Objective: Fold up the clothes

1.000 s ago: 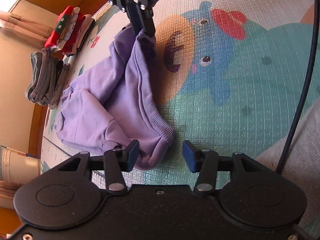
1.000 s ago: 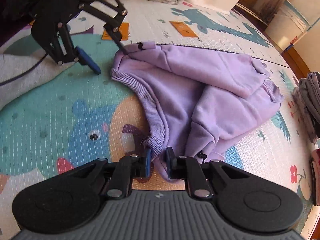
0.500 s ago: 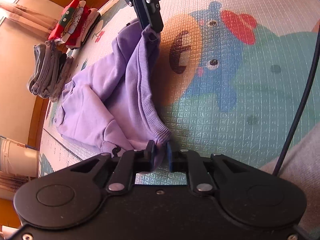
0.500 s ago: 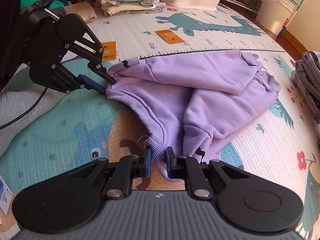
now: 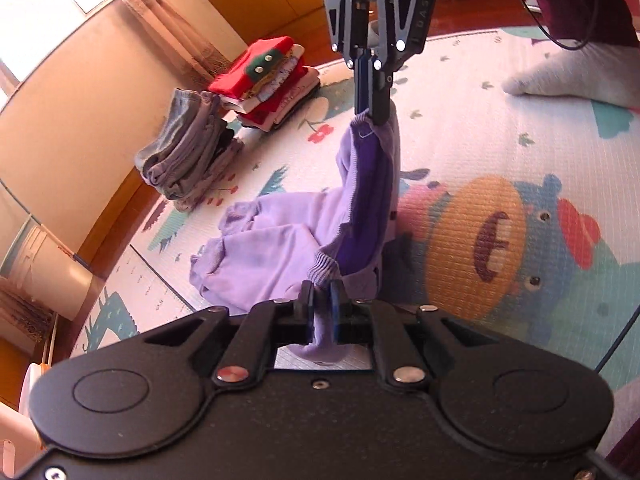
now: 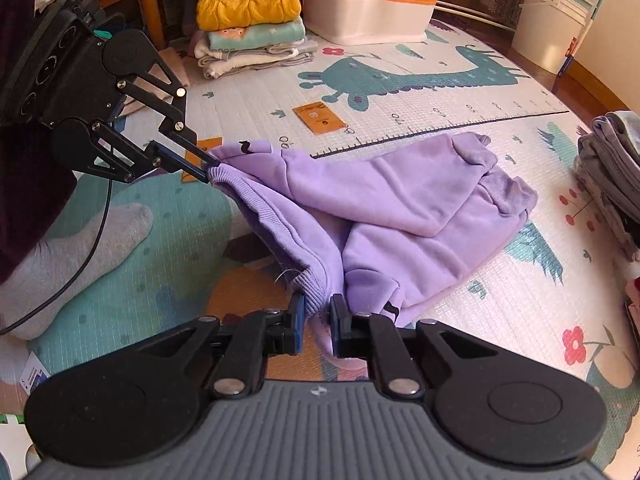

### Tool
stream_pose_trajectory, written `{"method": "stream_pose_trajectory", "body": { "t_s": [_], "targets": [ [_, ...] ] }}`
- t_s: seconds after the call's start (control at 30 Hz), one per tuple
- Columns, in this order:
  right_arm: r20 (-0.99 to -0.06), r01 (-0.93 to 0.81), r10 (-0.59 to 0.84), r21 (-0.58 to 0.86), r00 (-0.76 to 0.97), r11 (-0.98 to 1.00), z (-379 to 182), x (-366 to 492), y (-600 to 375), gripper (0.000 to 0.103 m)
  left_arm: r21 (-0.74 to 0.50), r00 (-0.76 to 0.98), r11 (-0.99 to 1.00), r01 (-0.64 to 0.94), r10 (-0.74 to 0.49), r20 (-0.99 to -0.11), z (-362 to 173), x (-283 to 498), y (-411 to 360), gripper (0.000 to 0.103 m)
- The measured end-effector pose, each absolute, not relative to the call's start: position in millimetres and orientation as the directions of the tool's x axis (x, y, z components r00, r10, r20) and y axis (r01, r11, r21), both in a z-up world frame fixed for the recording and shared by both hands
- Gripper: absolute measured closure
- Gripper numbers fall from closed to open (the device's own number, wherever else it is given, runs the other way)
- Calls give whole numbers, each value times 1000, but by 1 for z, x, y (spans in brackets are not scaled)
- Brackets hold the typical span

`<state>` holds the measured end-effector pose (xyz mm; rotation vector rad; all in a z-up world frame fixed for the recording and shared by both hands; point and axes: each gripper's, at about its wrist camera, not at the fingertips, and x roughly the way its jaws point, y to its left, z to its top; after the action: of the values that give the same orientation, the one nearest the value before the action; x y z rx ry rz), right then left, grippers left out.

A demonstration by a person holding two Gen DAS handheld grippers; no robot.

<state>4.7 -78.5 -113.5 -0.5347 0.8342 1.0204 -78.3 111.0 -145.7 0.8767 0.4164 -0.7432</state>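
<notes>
Both grippers, the left gripper (image 5: 320,300) and right gripper (image 6: 316,320), pinch the ribbed hem of a purple sweatshirt (image 6: 408,208) (its far end on the play mat (image 6: 460,92)), stretching it between them

A home floor: cartoon play mat (image 6: 460,92); folded clothes stacks (image 5: 264,80); curtains (image 5: 168,24).

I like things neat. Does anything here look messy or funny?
Only the purple garment looks messy: it lies bunched and rumpled on the play mat, its ribbed hem pinched by the left gripper and the right gripper. The clothes stack beside it looks tidy.
</notes>
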Motion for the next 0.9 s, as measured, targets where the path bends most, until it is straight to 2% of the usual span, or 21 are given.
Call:
{"method": "stream_pose_trajectory", "body": {
  "t_s": [0.2,0.4,0.63,0.9],
  "targets": [
    [-790,-896,540,-25,289,443,-74,62,-82,92,536,742,515,669,-429,-515,-110,-29,114,98],
    [-775,-896,556,-30,301,443,-52,137,-76,93,492,762,586,644,-428,-487,-92,38,122,99],
    [-765,-895,566,-29,306,445,-43,212,-68,93,407,721,620,670,-415,-555,-84,124,126,99],
    [-727,-827,590,55,352,560,-66,289,-78,93,311,625,603,735,-423,-656,-78,213,127,102]
  ]
}}
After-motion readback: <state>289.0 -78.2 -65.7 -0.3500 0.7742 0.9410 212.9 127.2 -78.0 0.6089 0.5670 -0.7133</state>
